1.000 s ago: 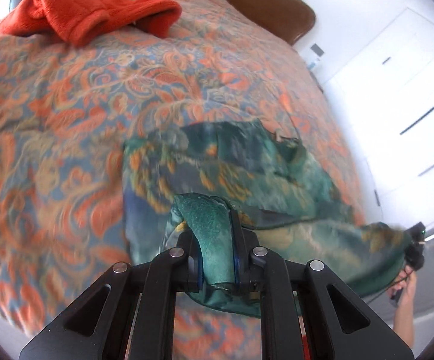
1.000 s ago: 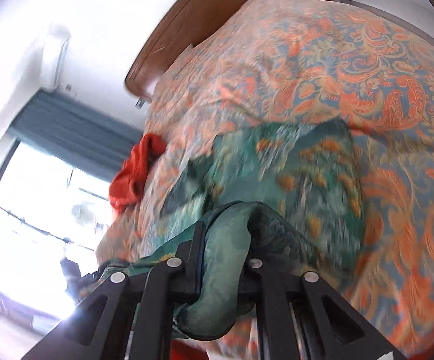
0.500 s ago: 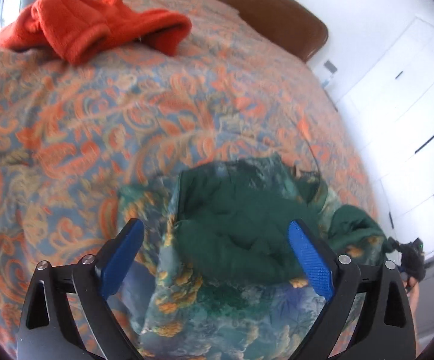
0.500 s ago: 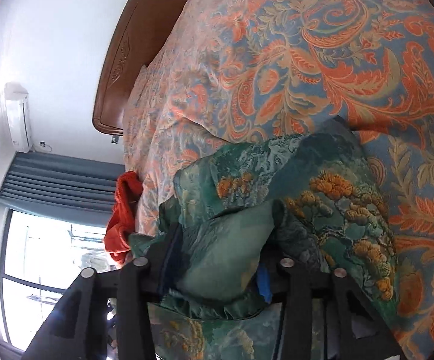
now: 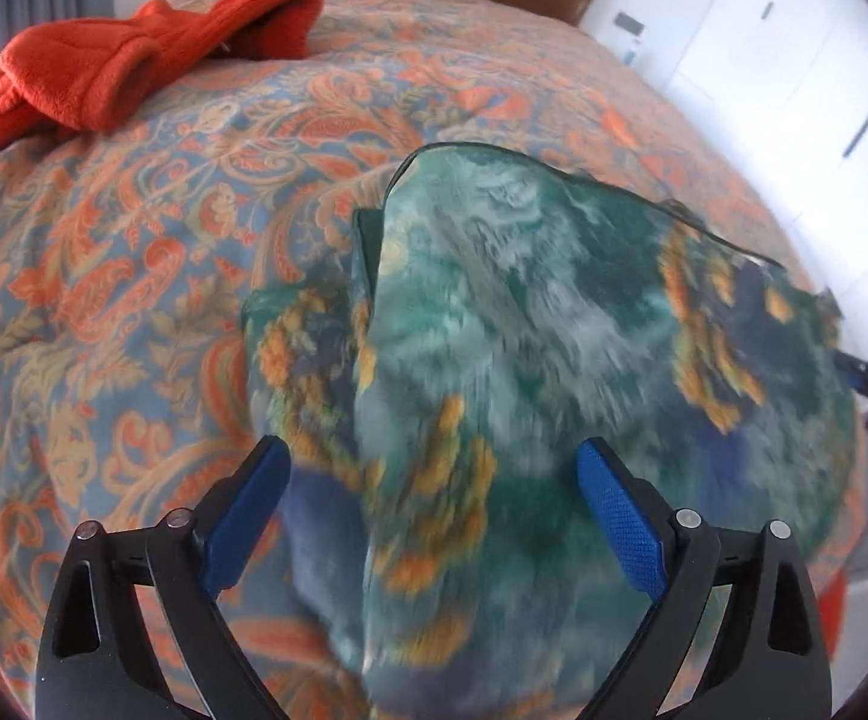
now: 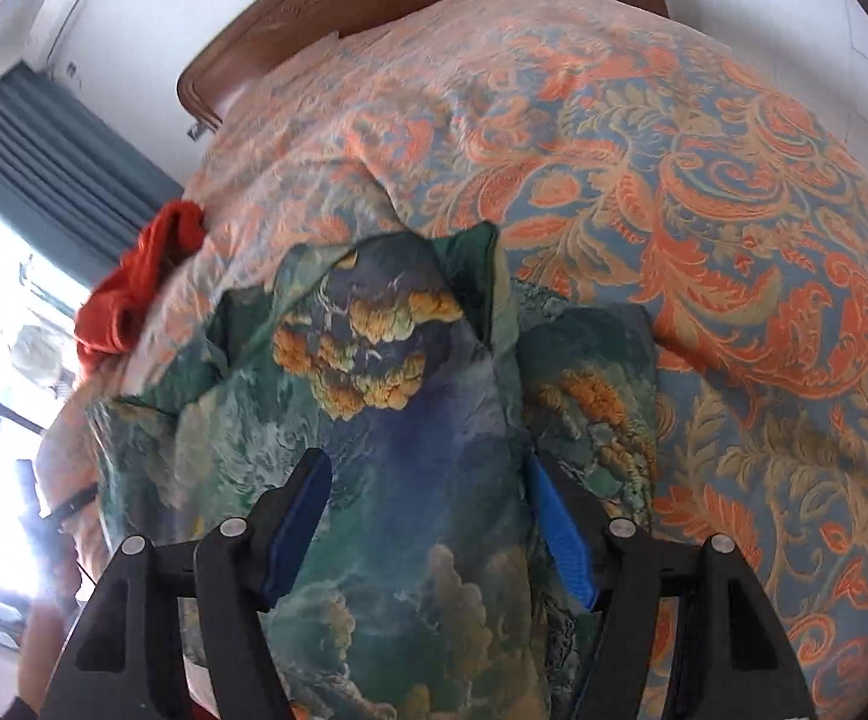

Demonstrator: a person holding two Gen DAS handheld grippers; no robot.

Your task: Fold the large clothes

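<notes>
Bedspread (image 5: 104, 300), orange/blue paisley, fills both views; wooden headboard (image 6: 338, 12) at 12 o'clock. White cupboard doors (image 5: 806, 60) at 2 o'clock in left view; blue curtain (image 6: 32, 144) w/ bright window at 9–10 o'clock in right view. Green printed garment (image 5: 524, 330) lies folded over on the bedspread, centre to 6 o'clock in both views, blurred in left view. Orange fleece (image 5: 122, 54) bunched at 10–11 o'clock, well apart from garment. Left gripper (image 5: 434, 498) at 6 o'clock: fingers wide apart over garment, nothing clamped. Right gripper (image 6: 428, 516) at 6 o'clock: jaws opening, cloth between pads (image 6: 560, 534), not pinched.
</notes>
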